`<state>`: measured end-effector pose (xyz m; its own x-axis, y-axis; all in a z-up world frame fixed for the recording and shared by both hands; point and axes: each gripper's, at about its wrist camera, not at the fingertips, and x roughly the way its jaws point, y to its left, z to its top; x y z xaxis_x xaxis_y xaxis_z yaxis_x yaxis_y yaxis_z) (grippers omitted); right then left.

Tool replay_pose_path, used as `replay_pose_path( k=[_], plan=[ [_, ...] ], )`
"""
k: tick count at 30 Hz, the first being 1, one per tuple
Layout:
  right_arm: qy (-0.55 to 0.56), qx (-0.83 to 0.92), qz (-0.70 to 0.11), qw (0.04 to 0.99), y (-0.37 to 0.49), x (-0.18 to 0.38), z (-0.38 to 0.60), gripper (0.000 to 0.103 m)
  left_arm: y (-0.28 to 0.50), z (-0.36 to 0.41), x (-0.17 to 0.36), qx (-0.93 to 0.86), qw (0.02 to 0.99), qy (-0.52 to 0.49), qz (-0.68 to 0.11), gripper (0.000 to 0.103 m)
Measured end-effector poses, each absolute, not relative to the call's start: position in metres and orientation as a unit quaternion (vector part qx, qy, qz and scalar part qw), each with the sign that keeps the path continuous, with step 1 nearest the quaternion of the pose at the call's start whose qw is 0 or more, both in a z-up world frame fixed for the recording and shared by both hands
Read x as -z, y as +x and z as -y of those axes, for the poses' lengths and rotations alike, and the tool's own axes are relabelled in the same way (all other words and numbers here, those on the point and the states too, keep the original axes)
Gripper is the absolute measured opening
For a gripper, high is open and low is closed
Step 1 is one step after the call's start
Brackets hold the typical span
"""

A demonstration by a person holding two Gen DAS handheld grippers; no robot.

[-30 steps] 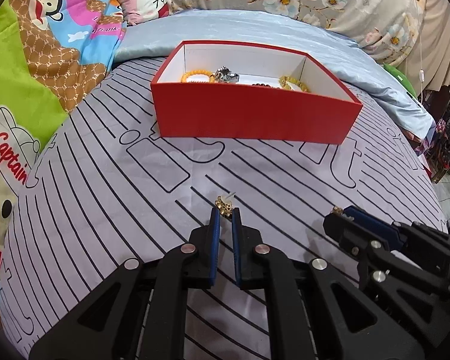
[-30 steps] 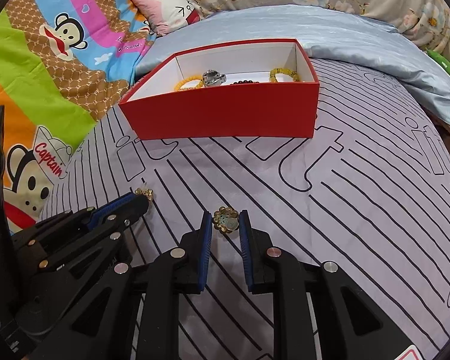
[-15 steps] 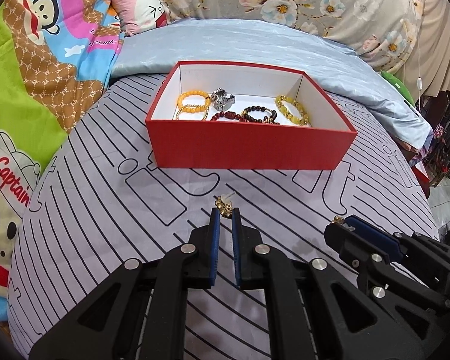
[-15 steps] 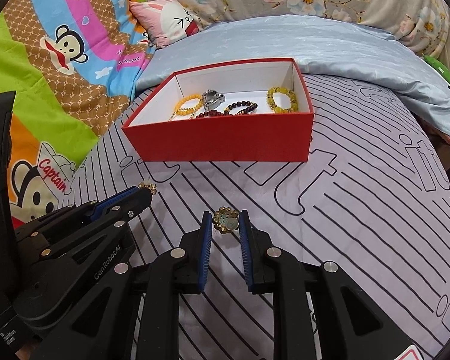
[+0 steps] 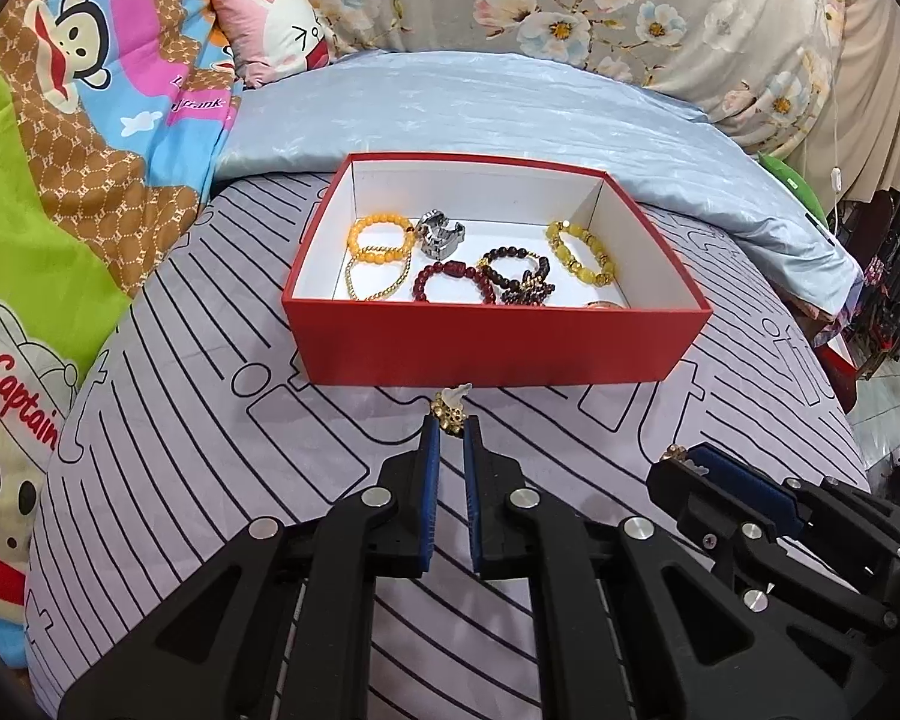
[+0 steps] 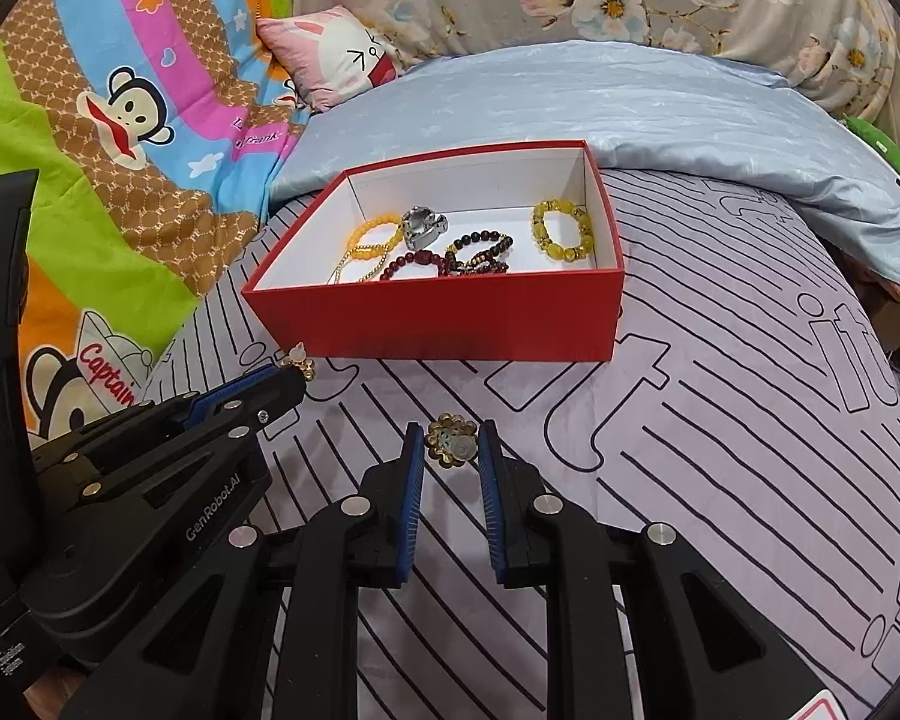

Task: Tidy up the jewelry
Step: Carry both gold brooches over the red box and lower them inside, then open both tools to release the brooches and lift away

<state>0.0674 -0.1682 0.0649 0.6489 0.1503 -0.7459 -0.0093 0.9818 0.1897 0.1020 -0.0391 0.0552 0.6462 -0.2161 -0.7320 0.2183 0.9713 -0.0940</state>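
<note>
Two earrings, one pinched in each gripper: left gripper point(image 5: 452, 420) fingers narrow on left earring point(image 5: 450, 411), right gripper point(image 6: 450, 441) on right earring point(image 6: 449, 439). Box point(image 5: 498, 348) just beyond; carry both level over its near wall before you release.

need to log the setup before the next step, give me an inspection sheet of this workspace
surface: grey striped bedspread, bare in front of the box
job's things: red box holding bead bracelets and a silver piece
clutter: nothing seen
grippers: left gripper shut on a small gold earring; right gripper shut on a round gold earring; both short of the box
cables: white cord hanging at far right
surroundings: cartoon blanket, pale blue quilt, floral bedding
</note>
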Motion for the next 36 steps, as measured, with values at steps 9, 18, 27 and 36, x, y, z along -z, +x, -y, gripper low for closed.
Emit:
replay_pose_path(
  k=[9, 18, 27, 36],
  plan=[
    [0.085, -0.044, -0.404, 0.910, 0.080, -0.076, 0.173, 0.017, 0.118, 0.042, -0.068, 0.124, 0.912, 0.001, -0.391, 0.008],
    [0.079, -0.043, -0.381, 0.920, 0.108, -0.095, 0.177, 0.017, 0.146, 0.045, -0.083, 0.126, 0.919, 0.002, -0.374, 0.008],
    [0.074, -0.034, -0.378, 0.922, 0.161, -0.094, 0.183, 0.017, 0.195, 0.052, -0.091, 0.123, 0.924, 0.004, -0.363, 0.008],
    [0.074, -0.024, -0.387, 0.919, 0.208, -0.079, 0.191, 0.018, 0.246, 0.065, -0.079, 0.119, 0.921, 0.005, -0.372, 0.008]
  ],
)
